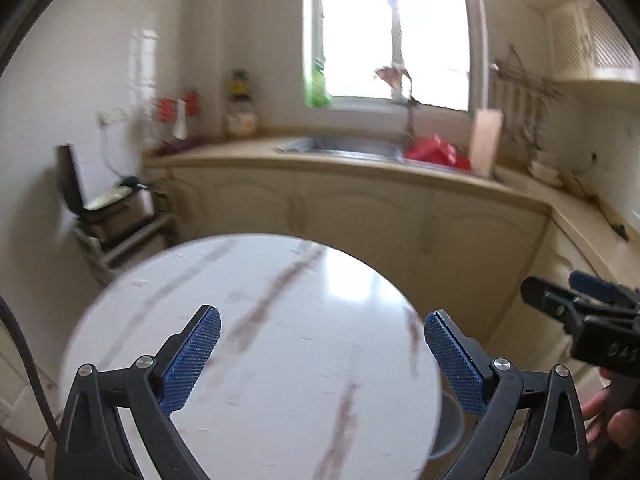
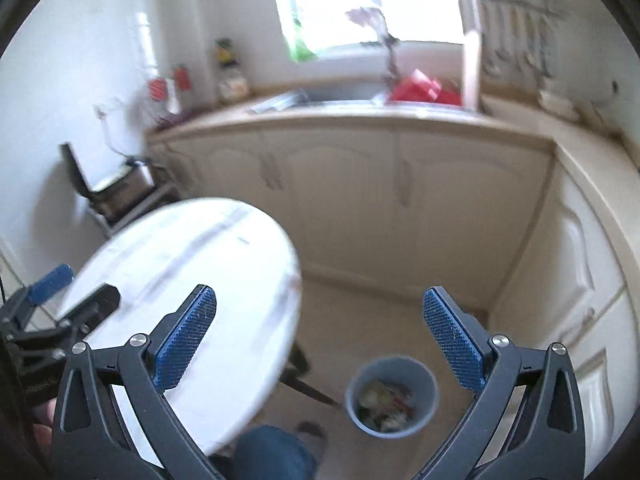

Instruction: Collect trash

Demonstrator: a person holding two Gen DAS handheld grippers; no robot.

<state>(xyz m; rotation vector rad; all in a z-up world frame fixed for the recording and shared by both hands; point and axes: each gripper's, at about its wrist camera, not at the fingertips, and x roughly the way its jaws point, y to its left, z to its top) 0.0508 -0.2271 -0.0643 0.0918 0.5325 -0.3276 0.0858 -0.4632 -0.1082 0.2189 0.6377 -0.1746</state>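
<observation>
A round white marble-patterned table (image 1: pixel 280 340) fills the lower left wrist view, and no trash shows on its top. My left gripper (image 1: pixel 322 354) hangs open above it with nothing between its blue pads. In the right wrist view a small grey bin (image 2: pixel 392 396) stands on the floor beside the table (image 2: pixel 192 280), holding mixed scraps. My right gripper (image 2: pixel 320 344) is open and empty, high above the floor between table edge and bin. The left gripper (image 2: pixel 72 296) shows at the left edge of that view. The right gripper (image 1: pixel 576 300) shows at the right edge of the left wrist view.
Cream kitchen cabinets (image 2: pixel 400 200) with a counter wrap the back and right. A sink (image 1: pixel 344 148) with a red item (image 1: pixel 436 152) sits under the bright window. A dark chair (image 1: pixel 104 204) stands at the left wall. A person's knee in blue trousers (image 2: pixel 272 452) is below.
</observation>
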